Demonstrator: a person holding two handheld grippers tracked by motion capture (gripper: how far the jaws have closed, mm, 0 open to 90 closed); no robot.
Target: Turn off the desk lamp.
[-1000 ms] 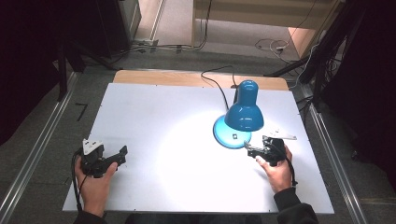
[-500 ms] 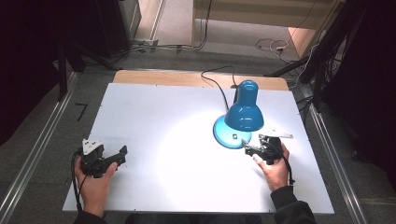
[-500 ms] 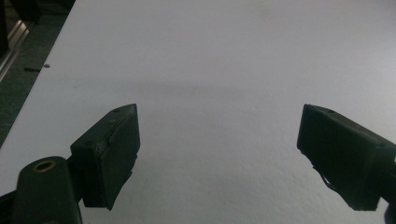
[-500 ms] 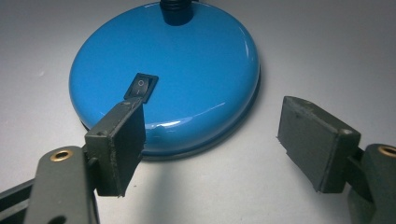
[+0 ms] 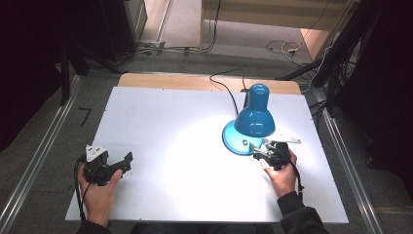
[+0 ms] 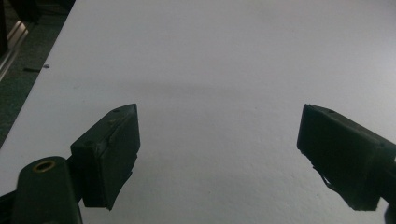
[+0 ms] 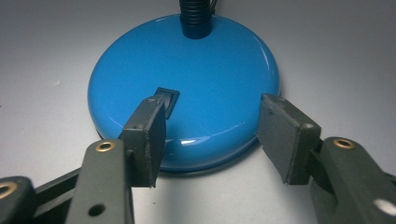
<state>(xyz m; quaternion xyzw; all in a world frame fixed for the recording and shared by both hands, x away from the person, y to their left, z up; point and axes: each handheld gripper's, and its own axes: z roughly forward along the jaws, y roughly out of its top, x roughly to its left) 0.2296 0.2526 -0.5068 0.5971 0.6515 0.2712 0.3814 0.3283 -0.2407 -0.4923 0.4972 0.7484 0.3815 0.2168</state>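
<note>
Your right gripper (image 7: 212, 135) sits low over the near rim of the blue lamp base (image 7: 187, 88), its jaws half parted and just now narrowing, with that rim and bare blue enamel between them; neither pad presses on anything, so it is released, grasping nothing. One jaw's tip lies right at the small black switch (image 7: 169, 99) set into the base, though you cannot tell from the right gripper view whether it touches. Behind the switch the black ribbed neck (image 7: 196, 18) rises from the base. In the high view that gripper (image 5: 263, 152) is just beside the lamp's base, toward the desk's right edge and about midway between its near and far edges, and your right hand (image 5: 278, 171) holds it from the near side. Above the base the blue lamp shade (image 5: 255, 114) tilts down and throws a bright pool of light across the middle of the white desk (image 5: 160, 112), and the lamp's black cable (image 5: 225, 87) runs off over the far edge. Your left gripper (image 5: 118, 164) rests near the desk's near left corner, well apart from the lamp, held in your left hand (image 5: 100, 192); the left gripper view shows its jaws spread wide over bare white desk, released and empty.
</note>
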